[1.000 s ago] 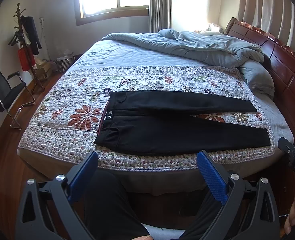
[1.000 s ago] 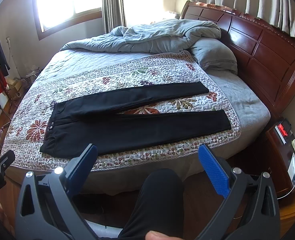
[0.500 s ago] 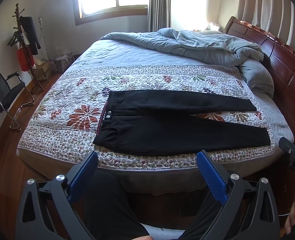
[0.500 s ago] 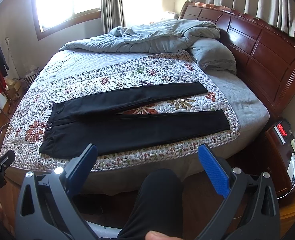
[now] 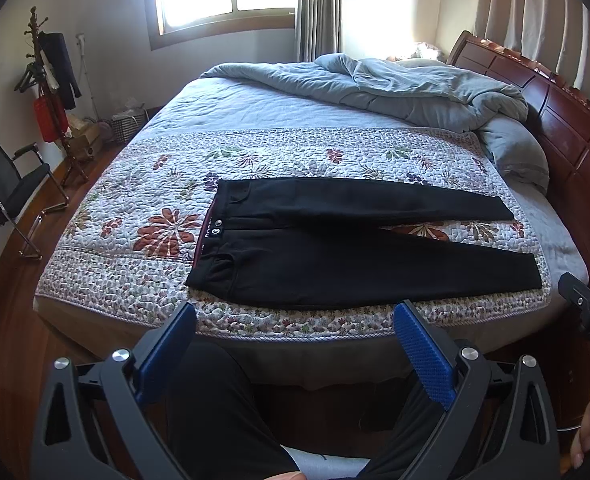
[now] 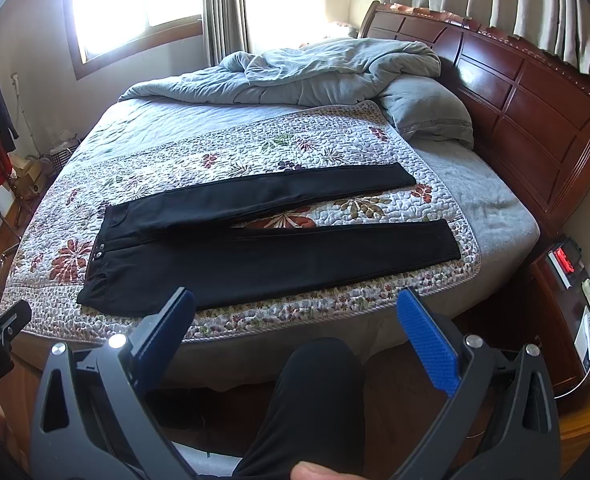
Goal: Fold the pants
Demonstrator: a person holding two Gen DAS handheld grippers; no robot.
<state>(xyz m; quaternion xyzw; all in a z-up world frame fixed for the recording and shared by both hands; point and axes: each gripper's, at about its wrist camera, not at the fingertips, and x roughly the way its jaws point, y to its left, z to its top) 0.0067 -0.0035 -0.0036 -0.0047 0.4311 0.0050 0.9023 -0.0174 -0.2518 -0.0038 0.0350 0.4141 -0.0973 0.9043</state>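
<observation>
The bed [image 5: 551, 216] is filling most of both views, its near edge running just beyond the tongs, with the wooden headboard [image 6: 535, 120] closing off the right end and bare wood floor [image 5: 11, 280] lying open past the foot end. A floral quilt [image 5: 143, 248] is covering the near half of the bed, a grey duvet [image 5: 415, 92] bunching at the far side. The black pants [image 5: 335, 256] are lying flat on the quilt near the bed's front edge, waistband toward the foot end, legs parted and pointing toward the headboard. The left tongs [image 5: 295, 344] and right tongs [image 6: 295, 328] are hovering short of the bed edge, both spread wide and gripping nothing.
</observation>
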